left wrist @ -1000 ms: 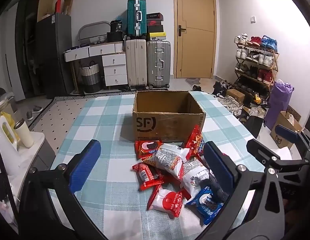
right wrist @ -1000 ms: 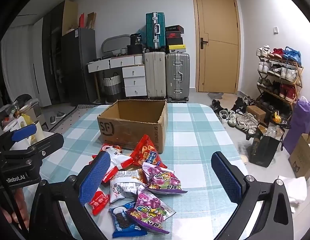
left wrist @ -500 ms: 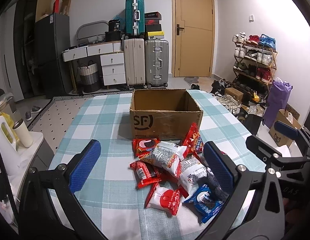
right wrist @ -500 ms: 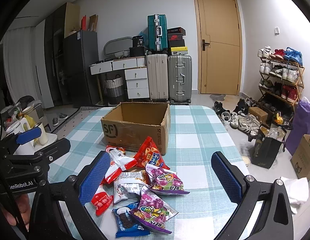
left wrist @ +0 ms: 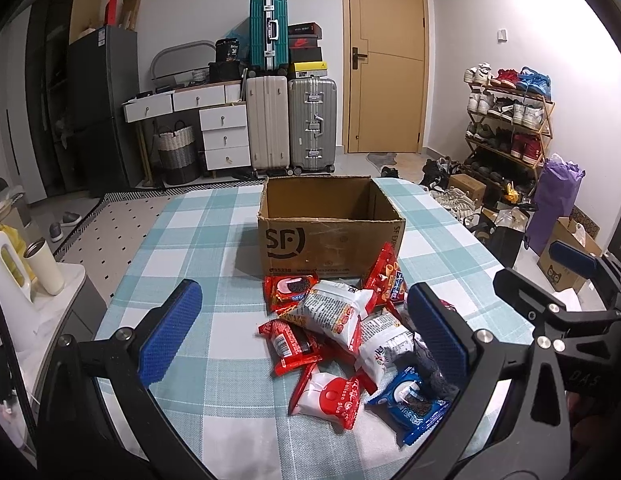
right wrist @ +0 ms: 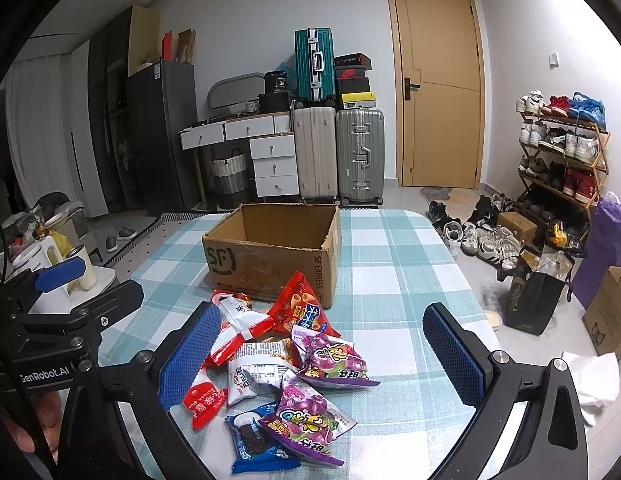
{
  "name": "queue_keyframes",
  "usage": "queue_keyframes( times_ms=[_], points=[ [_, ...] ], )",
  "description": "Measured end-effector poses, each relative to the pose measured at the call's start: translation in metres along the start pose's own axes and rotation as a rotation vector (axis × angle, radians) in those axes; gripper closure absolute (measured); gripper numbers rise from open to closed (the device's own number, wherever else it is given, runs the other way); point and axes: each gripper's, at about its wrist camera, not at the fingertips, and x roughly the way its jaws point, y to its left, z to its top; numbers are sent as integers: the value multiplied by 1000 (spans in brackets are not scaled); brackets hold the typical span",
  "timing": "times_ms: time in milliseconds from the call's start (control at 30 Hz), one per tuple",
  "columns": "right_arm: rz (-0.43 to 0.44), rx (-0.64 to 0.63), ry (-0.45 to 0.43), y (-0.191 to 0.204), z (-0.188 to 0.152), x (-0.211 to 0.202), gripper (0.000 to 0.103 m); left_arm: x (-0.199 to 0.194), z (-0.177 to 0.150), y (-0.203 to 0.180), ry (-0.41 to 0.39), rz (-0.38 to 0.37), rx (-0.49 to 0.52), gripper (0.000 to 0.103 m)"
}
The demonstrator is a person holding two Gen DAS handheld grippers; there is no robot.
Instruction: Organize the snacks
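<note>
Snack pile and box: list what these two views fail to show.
- Cardboard box floor: hidden by its front wall in both views.
- Purple packets: in the left wrist view, mostly behind the left gripper finger.
- Lower snacks: covered by the white packet.
- Blue cookie pack lettering: too small to read.

This is a lived-in home, an entry or living room doubling as storage. Suitcases (left wrist: 290, 120) are standing stacked against the far wall beside a wooden door (left wrist: 384, 60), with shoe boxes (left wrist: 305, 46) piling up on top of them. An open shoe rack (left wrist: 506, 120) is holding rows of sneakers, and more shoes (right wrist: 478, 232) are lying loose on the floor. White drawers (left wrist: 224, 132), a woven laundry basket (left wrist: 176, 154) and a dark fridge (left wrist: 102, 108) are lining the left side. A checked tablecloth (left wrist: 198, 240) is covering the surface.
</note>
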Motion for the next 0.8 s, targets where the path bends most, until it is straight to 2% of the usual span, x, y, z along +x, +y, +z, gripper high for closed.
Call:
queue_keyframes(
  times_ms=[800],
  points=[
    [2, 3, 2, -1, -1, -2, 0, 4, -3, 2, 1, 13, 15, 1]
  ],
)
